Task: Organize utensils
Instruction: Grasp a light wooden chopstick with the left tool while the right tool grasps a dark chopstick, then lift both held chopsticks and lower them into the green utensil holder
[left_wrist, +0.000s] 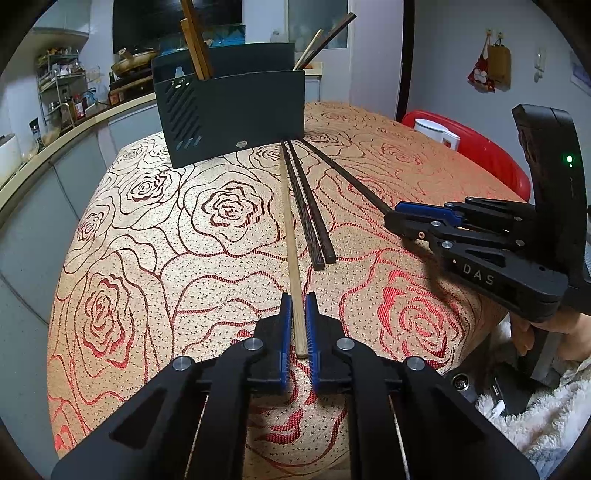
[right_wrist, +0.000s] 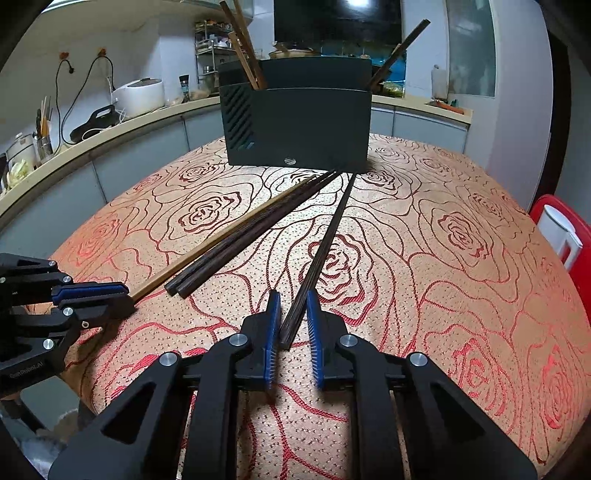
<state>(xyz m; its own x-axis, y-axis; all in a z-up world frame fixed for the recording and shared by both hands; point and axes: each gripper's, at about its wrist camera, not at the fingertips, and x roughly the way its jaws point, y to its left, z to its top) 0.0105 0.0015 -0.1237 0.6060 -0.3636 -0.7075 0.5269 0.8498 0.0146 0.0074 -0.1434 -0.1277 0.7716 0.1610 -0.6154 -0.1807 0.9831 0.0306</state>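
Observation:
A dark utensil holder (left_wrist: 236, 118) stands at the table's far side with several chopsticks upright in it; it shows in the right wrist view (right_wrist: 299, 122) too. On the cloth lie a light wooden chopstick (left_wrist: 291, 236), two dark chopsticks side by side (left_wrist: 308, 206) and one dark chopstick apart (right_wrist: 325, 251). My left gripper (left_wrist: 298, 306) is open, its pads on either side of the light chopstick's near end. My right gripper (right_wrist: 291, 306) is open, its pads on either side of the lone dark chopstick's near end.
The table is covered by a rose-patterned cloth (left_wrist: 147, 258). A red chair with a white kettle (left_wrist: 437, 133) stands at the right edge. A kitchen counter (right_wrist: 110, 122) with appliances runs behind the table.

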